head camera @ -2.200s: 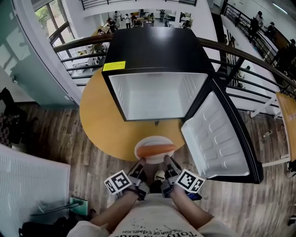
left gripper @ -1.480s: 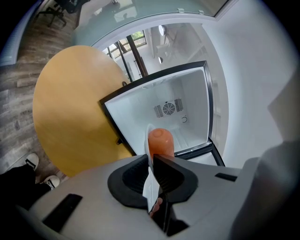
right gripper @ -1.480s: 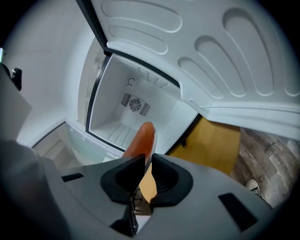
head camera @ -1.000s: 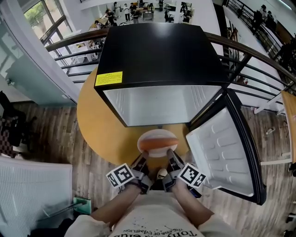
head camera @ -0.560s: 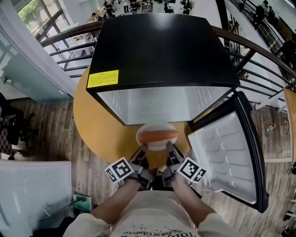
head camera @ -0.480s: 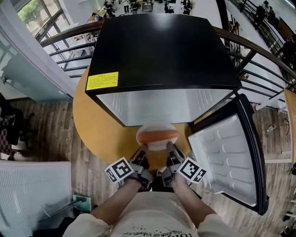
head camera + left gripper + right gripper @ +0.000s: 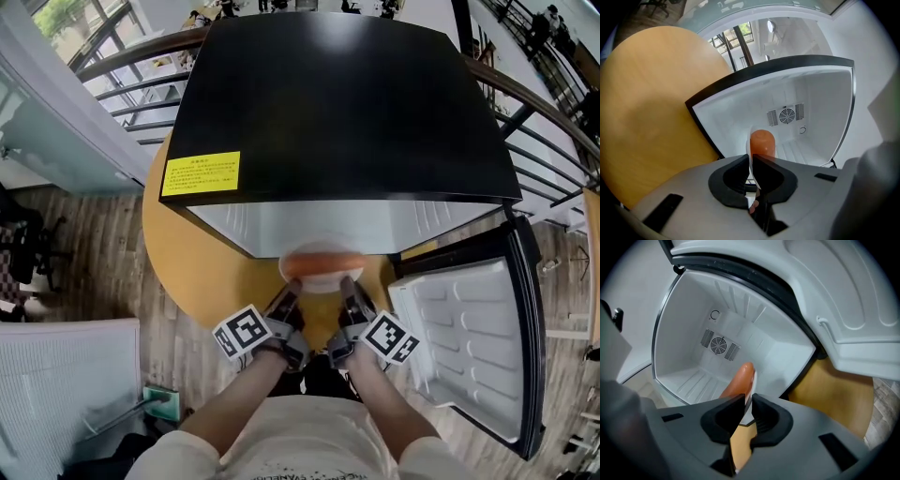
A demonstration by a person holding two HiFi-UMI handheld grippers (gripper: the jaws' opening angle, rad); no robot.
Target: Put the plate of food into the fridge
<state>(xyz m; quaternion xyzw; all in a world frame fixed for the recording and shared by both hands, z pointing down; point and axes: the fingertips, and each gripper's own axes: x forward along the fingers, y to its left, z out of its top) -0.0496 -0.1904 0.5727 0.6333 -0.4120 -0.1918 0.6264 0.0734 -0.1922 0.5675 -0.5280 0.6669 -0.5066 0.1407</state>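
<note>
Reaching the fridge (image 7: 337,103) opening, the plate (image 7: 317,279) has moved forward.

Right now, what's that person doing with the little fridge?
A person holds a white plate with orange food on it, the left gripper and right gripper each clamped on its rim. The plate is at the open front of the black fridge on the round table, door swung wide, not set down inside yet.
</note>
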